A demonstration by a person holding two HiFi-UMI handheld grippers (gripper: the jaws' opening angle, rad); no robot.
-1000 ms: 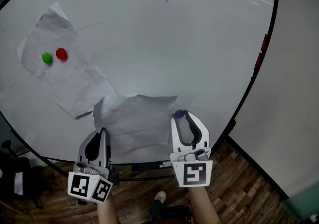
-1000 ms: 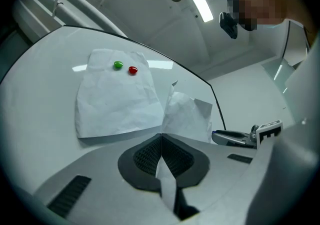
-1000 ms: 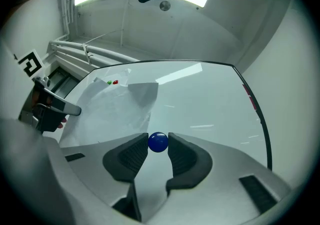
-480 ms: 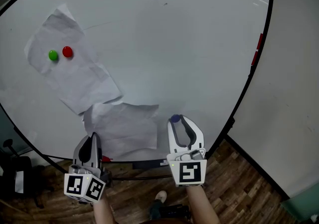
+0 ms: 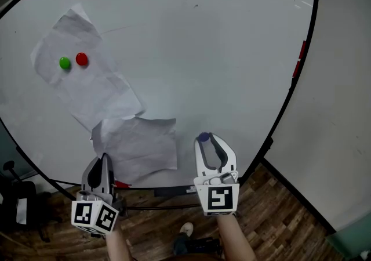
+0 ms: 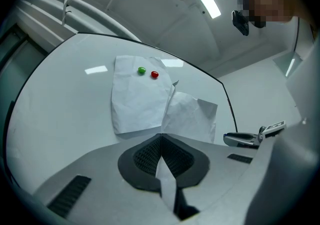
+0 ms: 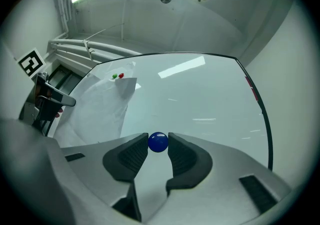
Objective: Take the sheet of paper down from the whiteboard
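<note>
Big white whiteboard point(image 5: 203, 51). Crumpled white paper sheet point(image 5: 87, 89) at its upper left. Second crumpled white sheet point(image 5: 139, 147) at its lower left (just under the first), clamped in left gripper point(image 5: 104, 160). Right gripper point(image 5: 210, 139) near its bottom edge pinches blue round magnet point(image 5: 203, 137). Green magnet point(image 5: 65, 63) and red magnet point(image 5: 82, 58) sit on the first sheet.

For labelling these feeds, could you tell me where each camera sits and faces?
Head view: on the head, facing the whiteboard; forearms show.
Left gripper view: on left hand-held gripper, along jaws shut on lower sheet.
Right gripper view: on right hand-held gripper, along jaws shut on blue magnet.
All share the pinned sheet.
</note>
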